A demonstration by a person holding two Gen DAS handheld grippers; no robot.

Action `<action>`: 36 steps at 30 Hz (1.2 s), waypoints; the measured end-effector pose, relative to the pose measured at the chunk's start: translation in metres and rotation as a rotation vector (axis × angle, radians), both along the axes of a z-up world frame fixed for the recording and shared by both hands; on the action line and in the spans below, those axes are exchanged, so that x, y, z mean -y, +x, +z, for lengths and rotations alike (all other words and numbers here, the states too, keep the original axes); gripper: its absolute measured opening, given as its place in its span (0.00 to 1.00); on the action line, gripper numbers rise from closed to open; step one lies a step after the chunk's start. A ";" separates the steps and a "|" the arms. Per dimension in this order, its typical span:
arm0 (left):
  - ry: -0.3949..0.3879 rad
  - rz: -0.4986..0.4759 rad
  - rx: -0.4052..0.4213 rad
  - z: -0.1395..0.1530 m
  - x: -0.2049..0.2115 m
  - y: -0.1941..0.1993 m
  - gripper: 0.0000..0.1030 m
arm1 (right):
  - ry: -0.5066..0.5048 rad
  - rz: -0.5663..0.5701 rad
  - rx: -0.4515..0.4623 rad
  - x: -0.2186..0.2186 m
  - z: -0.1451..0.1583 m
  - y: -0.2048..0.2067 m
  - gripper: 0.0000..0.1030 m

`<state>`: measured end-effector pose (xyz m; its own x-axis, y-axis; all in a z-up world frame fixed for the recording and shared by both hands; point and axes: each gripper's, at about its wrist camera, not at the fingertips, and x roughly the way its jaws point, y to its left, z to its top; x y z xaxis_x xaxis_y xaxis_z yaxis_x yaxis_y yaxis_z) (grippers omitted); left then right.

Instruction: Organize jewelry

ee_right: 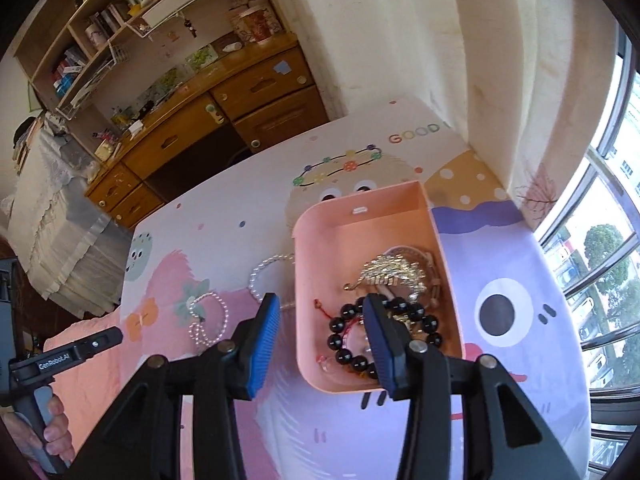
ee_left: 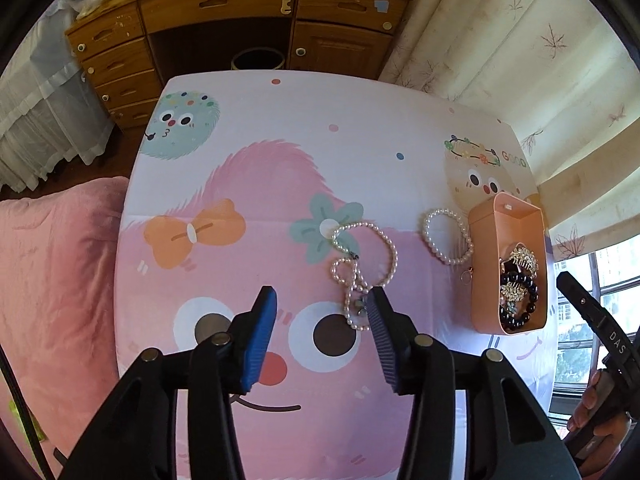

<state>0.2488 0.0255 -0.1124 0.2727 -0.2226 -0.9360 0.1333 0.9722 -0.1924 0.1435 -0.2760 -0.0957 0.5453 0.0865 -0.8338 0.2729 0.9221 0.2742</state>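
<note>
Both claws are gaping apart, the left gripper [ee_left: 322,300] hovering by a pearl necklace [ee_left: 362,268] and the right gripper [ee_right: 322,310] over the pink box [ee_right: 438,248]. The cloth [ee_right: 416,132] is reading "GOOD"; the left handle [ee_right: 56,360] is showing "GenRobot.AI".

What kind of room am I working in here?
Most likely a bedroom: a wooden desk with drawers, a pink blanket beside the cartoon-print tabletop, and floral curtains by a window.

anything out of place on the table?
Yes. The pearl necklace lies in a loose tangle on the tablecloth, and a pearl bracelet lies beside the pink box; other jewelry is already inside it.
</note>
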 end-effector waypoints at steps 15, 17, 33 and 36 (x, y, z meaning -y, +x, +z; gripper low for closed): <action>-0.041 0.041 -0.122 -0.032 -0.010 0.014 0.59 | 0.027 0.230 0.014 -0.070 -0.022 0.007 0.42; -0.045 0.050 -0.158 -0.038 -0.010 0.019 0.59 | -0.010 0.277 0.024 -0.086 -0.027 0.007 0.42; -0.111 0.111 -0.318 -0.063 0.002 0.077 0.64 | -0.340 0.682 0.101 -0.192 -0.091 0.010 0.33; -0.108 0.104 -0.337 -0.068 0.002 0.080 0.64 | -0.376 0.692 0.105 -0.197 -0.097 0.011 0.29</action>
